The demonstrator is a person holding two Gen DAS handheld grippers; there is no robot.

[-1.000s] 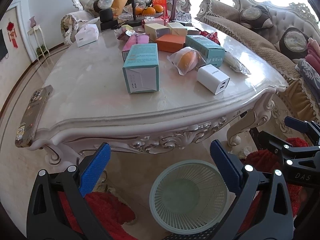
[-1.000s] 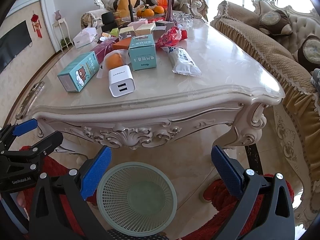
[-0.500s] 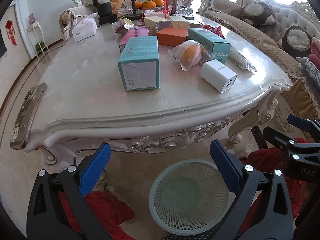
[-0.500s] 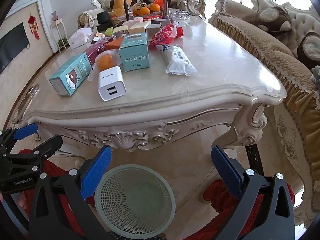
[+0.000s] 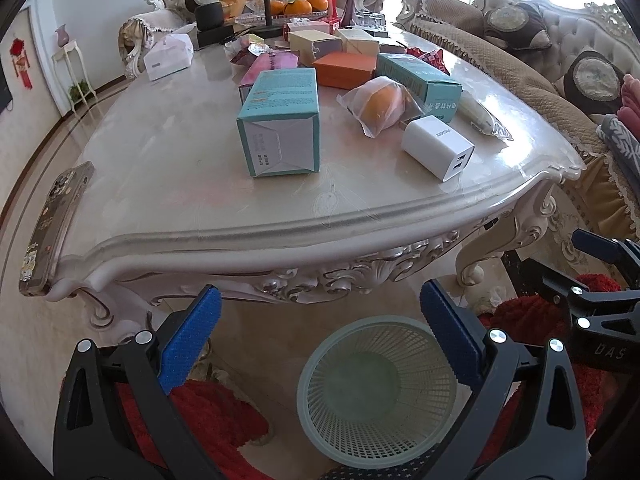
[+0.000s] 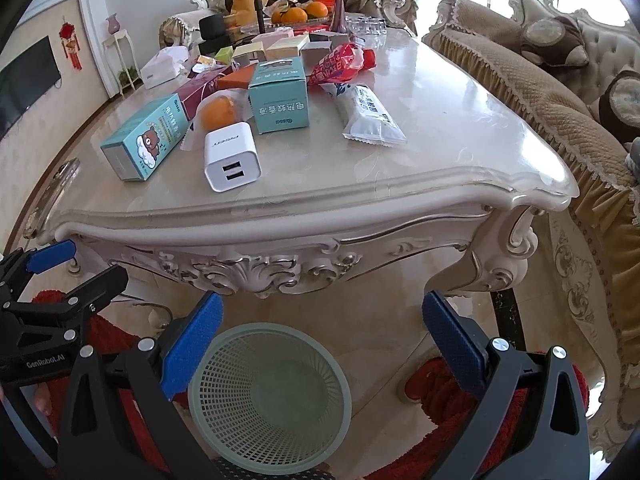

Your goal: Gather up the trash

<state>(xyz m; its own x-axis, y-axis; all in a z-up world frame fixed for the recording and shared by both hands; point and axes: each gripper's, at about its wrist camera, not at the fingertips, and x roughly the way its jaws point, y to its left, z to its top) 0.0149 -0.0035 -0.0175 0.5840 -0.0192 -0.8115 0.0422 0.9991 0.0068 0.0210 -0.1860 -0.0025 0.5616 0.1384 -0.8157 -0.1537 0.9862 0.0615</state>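
Observation:
A pale green mesh basket point(image 5: 376, 392) point(image 6: 270, 394) stands on the floor below the table's front edge. On the marble table point(image 5: 168, 168) point(image 6: 460, 128) lie a teal box point(image 5: 280, 124) point(image 6: 146, 140), a white charger box point(image 5: 438, 146) point(image 6: 231, 156), a bagged orange point(image 5: 380, 106) point(image 6: 218, 112), a second teal box point(image 6: 280, 96) point(image 5: 420, 76), a white wrapper point(image 6: 368, 114) and a red wrapper point(image 6: 340, 64). My left gripper point(image 5: 320, 336) is open and holds nothing, low in front of the table. My right gripper point(image 6: 322, 340) is open too, above the basket.
A phone point(image 5: 52, 220) lies on the table's left edge. Further back are more boxes, a tissue box point(image 5: 166, 58), a fruit plate point(image 5: 296, 6) and a vase. A sofa point(image 6: 540, 92) runs along the right. Red fabric point(image 5: 216, 416) lies below both grippers.
Both grippers have risen and tipped toward the table, so the tabletop objects appear nearer and lower in view. Both stay open and empty.

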